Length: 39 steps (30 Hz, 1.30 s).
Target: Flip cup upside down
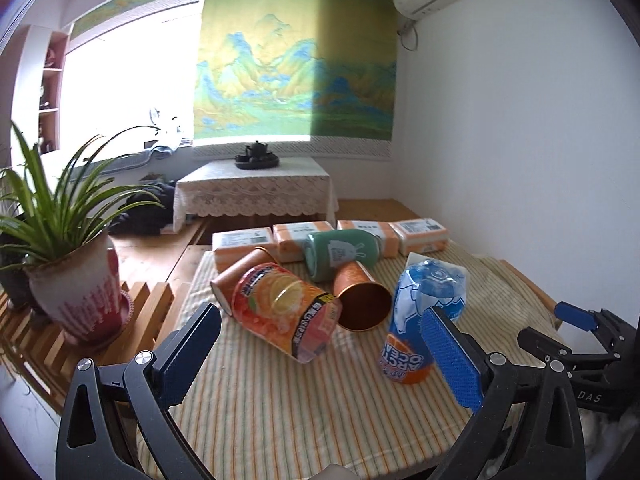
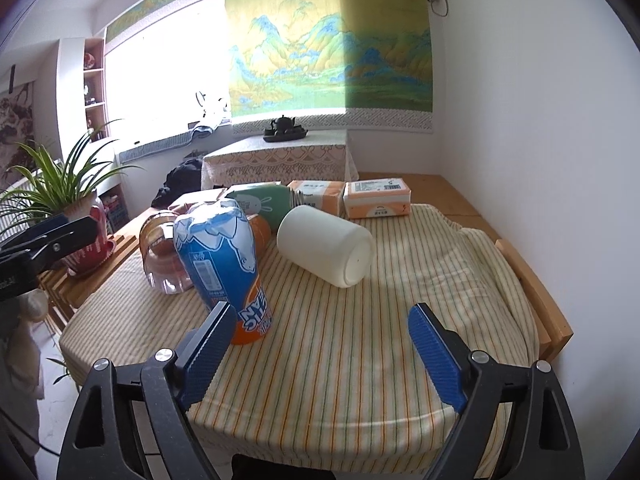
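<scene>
Several cups lie on a striped cloth (image 1: 280,400). In the left wrist view an orange fruit-print cup (image 1: 286,312) lies on its side, with two copper cups (image 1: 360,300) (image 1: 240,276) and a green cup (image 1: 340,254) behind it. A blue and orange Arctic Ocean cup (image 1: 424,320) stands upside down. In the right wrist view a white cup (image 2: 326,246) lies on its side and the blue cup (image 2: 224,260) stands left of it. My left gripper (image 1: 320,364) is open, short of the fruit-print cup. My right gripper (image 2: 320,356) is open, short of the white cup.
Several orange tissue packs (image 1: 420,236) line the table's far edge. A potted plant (image 1: 76,280) stands on a slatted wooden rack at the left. A low table with a lace cloth and a tea set (image 1: 256,156) stands behind. A white wall is at the right.
</scene>
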Available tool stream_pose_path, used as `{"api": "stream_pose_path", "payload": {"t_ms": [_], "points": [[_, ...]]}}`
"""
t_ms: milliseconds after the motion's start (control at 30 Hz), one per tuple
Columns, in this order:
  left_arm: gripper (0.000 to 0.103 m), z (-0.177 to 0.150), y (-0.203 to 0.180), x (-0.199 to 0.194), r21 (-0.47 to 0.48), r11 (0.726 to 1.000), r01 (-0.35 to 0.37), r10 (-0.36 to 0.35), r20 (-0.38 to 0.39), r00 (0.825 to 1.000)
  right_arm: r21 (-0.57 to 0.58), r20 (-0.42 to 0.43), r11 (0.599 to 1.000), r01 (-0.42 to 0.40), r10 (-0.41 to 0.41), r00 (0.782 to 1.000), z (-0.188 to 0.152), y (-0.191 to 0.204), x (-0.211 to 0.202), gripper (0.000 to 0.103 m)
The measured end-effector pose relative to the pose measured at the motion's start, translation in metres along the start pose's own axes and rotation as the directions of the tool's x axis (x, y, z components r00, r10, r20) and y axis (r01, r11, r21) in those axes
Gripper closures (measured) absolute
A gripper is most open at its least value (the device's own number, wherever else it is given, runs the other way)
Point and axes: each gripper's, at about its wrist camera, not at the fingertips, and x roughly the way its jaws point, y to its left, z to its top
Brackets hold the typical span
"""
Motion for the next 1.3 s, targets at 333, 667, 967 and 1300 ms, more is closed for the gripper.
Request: {"api": "stream_pose_path", "payload": {"t_ms": [333,667,967,1300], "points": [[0.001,-0.014,0.008,-0.019,-0.026,0.996,-0.084,0.085,0.026,0.996,0.040,0.076,0.998,0.057,-0.060,0.995,0.002,0.004,-0.012,0.015],[0.001,-0.028,0.008,-0.016,-0.009,0.987,-0.162,0.162,0.018,0.987,0.055,0.125,0.992,0.111,-0.117,0.985,0.001,0.006,-0.019,0.013],[0.001,-0.032,0.011,-0.011,-0.031,0.983,-0.183,0.183,0.000,0.983,0.074,0.141,0.990,0.122,-0.131,0.981,0.001,0.004,-0.022,0.012],[0.001,-0.033,0.015,-0.006,-0.040,0.981,-0.190,0.190,-0.008,0.982,0.073,0.148,0.989,0.126,-0.136,0.980,0.001,0.005,-0.023,0.012]]}}
